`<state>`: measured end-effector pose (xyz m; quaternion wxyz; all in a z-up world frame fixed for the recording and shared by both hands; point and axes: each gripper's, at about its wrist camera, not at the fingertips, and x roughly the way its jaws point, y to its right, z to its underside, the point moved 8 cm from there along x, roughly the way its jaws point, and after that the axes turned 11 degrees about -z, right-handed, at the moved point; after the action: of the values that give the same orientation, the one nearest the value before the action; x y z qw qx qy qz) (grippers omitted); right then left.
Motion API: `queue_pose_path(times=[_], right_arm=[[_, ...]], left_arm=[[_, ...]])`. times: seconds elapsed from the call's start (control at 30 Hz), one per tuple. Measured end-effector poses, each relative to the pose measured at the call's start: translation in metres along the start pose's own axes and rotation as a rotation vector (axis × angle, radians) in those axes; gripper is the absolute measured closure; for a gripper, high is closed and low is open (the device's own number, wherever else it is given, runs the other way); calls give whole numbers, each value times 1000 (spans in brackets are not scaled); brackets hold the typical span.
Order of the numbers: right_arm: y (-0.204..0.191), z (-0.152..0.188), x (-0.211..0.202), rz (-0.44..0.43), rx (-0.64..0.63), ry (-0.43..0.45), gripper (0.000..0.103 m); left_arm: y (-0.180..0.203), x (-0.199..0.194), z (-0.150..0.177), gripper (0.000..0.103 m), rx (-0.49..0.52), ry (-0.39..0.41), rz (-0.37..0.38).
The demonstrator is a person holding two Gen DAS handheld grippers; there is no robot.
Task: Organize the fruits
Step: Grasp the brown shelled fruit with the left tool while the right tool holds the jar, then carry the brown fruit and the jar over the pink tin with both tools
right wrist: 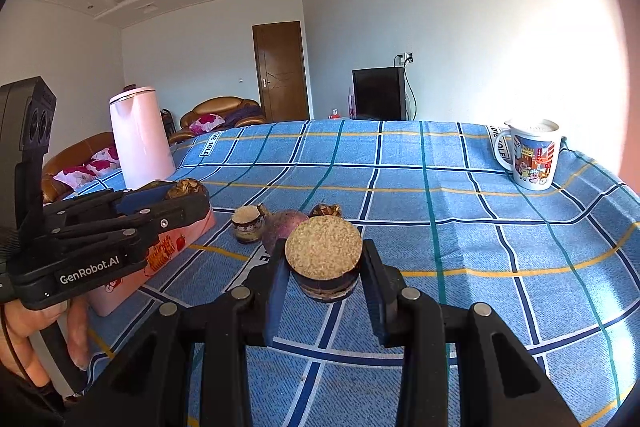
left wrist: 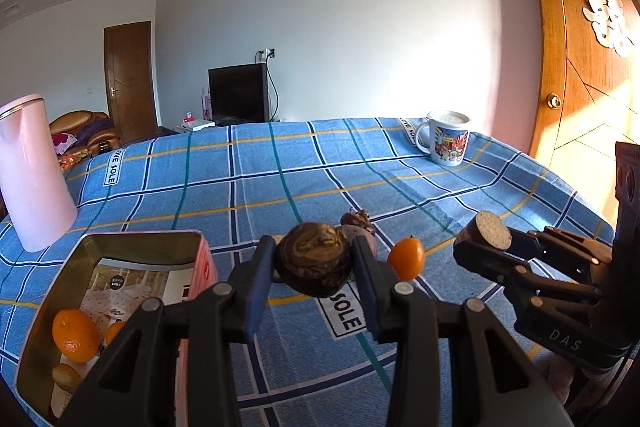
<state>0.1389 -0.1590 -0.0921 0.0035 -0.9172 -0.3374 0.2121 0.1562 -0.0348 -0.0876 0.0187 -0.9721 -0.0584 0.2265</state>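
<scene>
While both grippers hover over the blue plaid cloth [left wrist: 280, 179] on the surface, each has its jaws clamped on a piece of fruit.

Left wrist view, left to right:
- pink kettle [left wrist: 34, 179] upright at the far left edge
- open pink tin [left wrist: 132, 239] in front of it, holding an orange [left wrist: 75, 335], a second orange bit partly hidden behind the gripper, and a small brownish fruit [left wrist: 65, 377]; printed paper lines the bottom, text too small to read
- left gripper [left wrist: 312, 267], jaws clamped on a dark brown whole fruit [left wrist: 314, 264], lifted clear of the cloth
- "SOLE" label [left wrist: 344, 315] printed on the cloth just below it
- purple fruit behind the held one, mostly hidden
- kumquat [left wrist: 406, 258] on the cloth, just right of the left gripper
- right gripper [left wrist: 486, 241], "DAS" on its body, jaws clamped on a cut half fruit [left wrist: 490, 234] with the pale cut face showing
- cartoon mug [left wrist: 447, 139] at the far right corner

Right wrist view: "GenRobot.AI" reads on the left gripper's side; a hand [right wrist: 32, 339] grips its handle. On the cloth lie a cut piece [right wrist: 247, 223], the purple fruit [right wrist: 284, 229] and a husk [right wrist: 326, 211], close together. "LOVE SOLE" repeats on the cloth near the kettle and mug.
</scene>
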Motion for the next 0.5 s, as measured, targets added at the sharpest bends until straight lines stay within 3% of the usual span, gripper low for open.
queue_pose_path(times=[0.5], right_arm=[[-6,-4,-11,-6,-29,67,66]], left_arm=[[-1,-15,-4,62,0,69,-20]])
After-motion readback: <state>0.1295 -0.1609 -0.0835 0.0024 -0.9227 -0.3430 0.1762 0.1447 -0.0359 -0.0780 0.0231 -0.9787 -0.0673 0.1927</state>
